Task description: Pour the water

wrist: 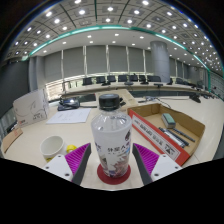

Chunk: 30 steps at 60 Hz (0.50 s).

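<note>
Over on the left of the pale table (60, 135) a small white cup (52, 148) stands upright, just beside the left finger and a little ahead of it. Behind the cup a white placard (32, 108) stands propped near the table's edge, with sheets of paper (70, 116) lying flat beyond it. In the middle, the gripper (113, 163) has its fingers set apart, their purple pads (78, 158) facing inward, and a clear plastic bottle (111, 135) with a dark cap and a printed label stands upright between them. It rests on a round red coaster (113, 176); whether the pads actually press its sides I cannot tell. To the right lies an open red-edged box (165, 128) holding small items too indistinct to name. Further back, a row of dark chairs (120, 79) lines a long curved desk under ceiling lights.
</note>
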### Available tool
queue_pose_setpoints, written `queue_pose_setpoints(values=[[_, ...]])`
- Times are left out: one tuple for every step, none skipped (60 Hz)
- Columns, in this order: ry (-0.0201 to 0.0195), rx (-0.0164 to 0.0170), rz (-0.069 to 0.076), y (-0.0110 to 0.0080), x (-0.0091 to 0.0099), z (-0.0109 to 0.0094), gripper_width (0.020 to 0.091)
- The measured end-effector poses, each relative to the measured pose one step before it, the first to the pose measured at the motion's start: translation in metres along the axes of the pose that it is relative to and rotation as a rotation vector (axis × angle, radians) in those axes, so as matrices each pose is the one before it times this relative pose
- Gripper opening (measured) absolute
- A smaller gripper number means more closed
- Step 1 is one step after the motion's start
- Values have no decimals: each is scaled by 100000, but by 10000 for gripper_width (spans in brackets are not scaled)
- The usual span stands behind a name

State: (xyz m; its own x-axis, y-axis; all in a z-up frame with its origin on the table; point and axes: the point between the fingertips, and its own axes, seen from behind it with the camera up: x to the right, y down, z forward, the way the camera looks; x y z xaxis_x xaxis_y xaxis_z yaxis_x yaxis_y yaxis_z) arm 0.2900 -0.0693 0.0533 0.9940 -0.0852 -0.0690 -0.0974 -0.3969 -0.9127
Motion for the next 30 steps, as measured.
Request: queue_pose_setpoints(values=[[354, -552, 532, -90, 65, -310, 843], [476, -655, 492, -67, 66, -357, 849], [552, -637, 556, -95, 65, -395, 863], [525, -559, 478, -121, 45, -447, 862], [205, -455, 253, -166, 206, 5, 858], [417, -403, 195, -163, -91, -611, 860], [656, -727, 61, -96, -195, -877, 860], [638, -861, 25, -77, -24, -577, 857], [791, -1016, 52, -69, 15, -611, 856], [841, -1033, 6, -60, -7, -645, 857], [842, -1127, -17, -55, -38, -682, 857], [916, -1344, -19, 16, -42, -722, 857], [936, -1420, -77, 42, -46, -720, 859], [816, -1216, -64, -44, 82, -528, 856], [916, -1120, 20, -29, -80, -799, 858], [879, -1105, 173, -21, -151, -836, 860], [558, -1310, 201, 63, 36, -697, 859], [765, -1331, 97, 158, -361, -1128, 857], [607, -1508, -80, 140, -290, -923, 858], [613, -1397, -154, 134, -262, -887, 858], [457, -1135, -202, 120, -330, -911, 860], [292, -973, -234, 100, -373, -895, 860], [208, -997, -254, 139, -383, -884, 858], [340, -1274, -258, 129, -302, -774, 858], [567, -995, -132, 232, -404, -982, 860], [486, -1231, -134, 50, -139, -596, 861], [405, -593, -92, 286, -405, -955, 861], [311, -751, -130, 194, -378, -736, 862], [309, -830, 10, 204, -407, -762, 862], [181, -755, 15, 192, -444, -767, 862]])
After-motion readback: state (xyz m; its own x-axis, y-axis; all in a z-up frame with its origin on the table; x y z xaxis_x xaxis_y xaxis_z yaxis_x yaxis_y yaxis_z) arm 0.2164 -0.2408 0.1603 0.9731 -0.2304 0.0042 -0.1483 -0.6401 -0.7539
